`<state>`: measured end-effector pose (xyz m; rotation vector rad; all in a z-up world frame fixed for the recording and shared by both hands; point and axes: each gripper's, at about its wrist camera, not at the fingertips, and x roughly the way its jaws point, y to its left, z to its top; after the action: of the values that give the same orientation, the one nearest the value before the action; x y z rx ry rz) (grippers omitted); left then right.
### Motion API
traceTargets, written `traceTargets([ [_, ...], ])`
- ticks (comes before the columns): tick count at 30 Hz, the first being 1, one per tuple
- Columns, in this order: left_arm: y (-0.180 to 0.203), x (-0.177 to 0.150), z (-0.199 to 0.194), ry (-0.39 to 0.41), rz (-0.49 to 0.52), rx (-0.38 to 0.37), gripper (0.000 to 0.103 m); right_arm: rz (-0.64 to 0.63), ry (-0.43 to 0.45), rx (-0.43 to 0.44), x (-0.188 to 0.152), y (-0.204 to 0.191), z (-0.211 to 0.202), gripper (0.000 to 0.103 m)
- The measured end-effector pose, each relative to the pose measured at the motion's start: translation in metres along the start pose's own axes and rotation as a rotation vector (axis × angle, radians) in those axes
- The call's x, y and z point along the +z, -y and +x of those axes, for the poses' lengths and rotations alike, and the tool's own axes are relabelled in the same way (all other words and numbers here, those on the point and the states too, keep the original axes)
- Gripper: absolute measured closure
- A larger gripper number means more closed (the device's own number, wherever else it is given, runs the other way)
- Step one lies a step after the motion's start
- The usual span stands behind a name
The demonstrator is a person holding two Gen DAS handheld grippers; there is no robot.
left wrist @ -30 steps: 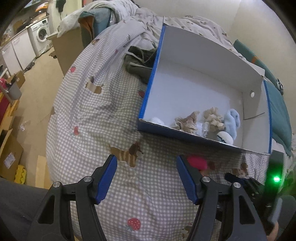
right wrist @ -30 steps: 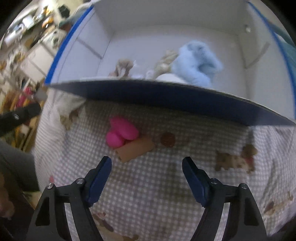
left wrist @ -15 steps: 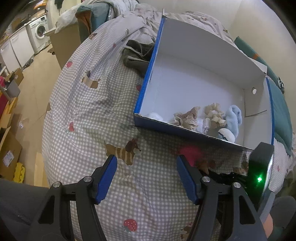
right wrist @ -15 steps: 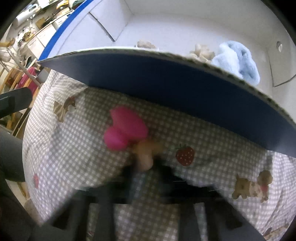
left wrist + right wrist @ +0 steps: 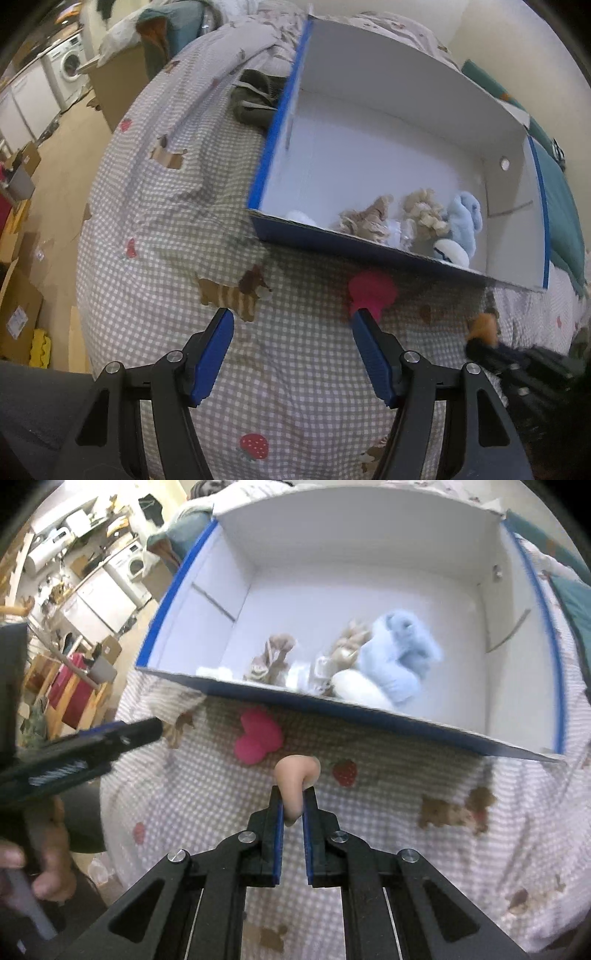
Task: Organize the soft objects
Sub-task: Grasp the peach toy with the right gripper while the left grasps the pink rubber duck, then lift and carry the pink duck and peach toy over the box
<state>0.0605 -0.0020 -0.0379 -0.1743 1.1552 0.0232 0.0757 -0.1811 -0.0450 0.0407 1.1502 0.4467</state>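
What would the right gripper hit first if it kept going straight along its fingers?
Probably the near blue wall of the box. The right gripper, shut on the peach soft piece, points at it across the checked bedspread; depth is unclear, so it might clear the rim.

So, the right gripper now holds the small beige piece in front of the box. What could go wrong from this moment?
1. The right gripper pinches the beige soft piece only at one end; the free end curls out, so it may slip.
2. The near wall of the box stands between piece and interior; a low carry could catch it.
3. The pink soft toy lies outside, close to that wall, and might be nudged.
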Motion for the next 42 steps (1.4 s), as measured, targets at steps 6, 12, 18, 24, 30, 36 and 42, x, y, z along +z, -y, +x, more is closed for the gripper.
traceTargets([
  [6,0.031,0.005,0.026,-0.044,0.087,-0.057,0.039,0.104,0.028,0.006,-0.007,0.025,0.002,0.093],
  [12,0.055,0.007,0.06,-0.107,0.135,-0.109,0.039,0.125,0.024,0.009,0.0,0.029,0.012,0.093],
  [18,0.058,0.008,0.081,-0.149,0.13,-0.119,0.042,0.13,0.014,-0.001,-0.001,0.033,0.015,0.093],
  [24,0.052,0.011,0.091,-0.192,0.116,-0.085,0.078,0.115,0.021,-0.015,0.002,0.03,0.017,0.093],
  [30,0.05,0.01,0.079,-0.166,0.106,-0.075,0.078,0.103,0.018,-0.041,0.002,0.029,0.019,0.093],
  [36,0.034,0.002,0.072,-0.174,0.069,-0.04,0.078,0.095,0.024,-0.055,0.001,0.027,0.017,0.093],
  [42,0.018,-0.007,0.047,-0.116,0.057,0.024,0.078,0.081,0.045,-0.048,0.001,0.024,0.013,0.093],
])
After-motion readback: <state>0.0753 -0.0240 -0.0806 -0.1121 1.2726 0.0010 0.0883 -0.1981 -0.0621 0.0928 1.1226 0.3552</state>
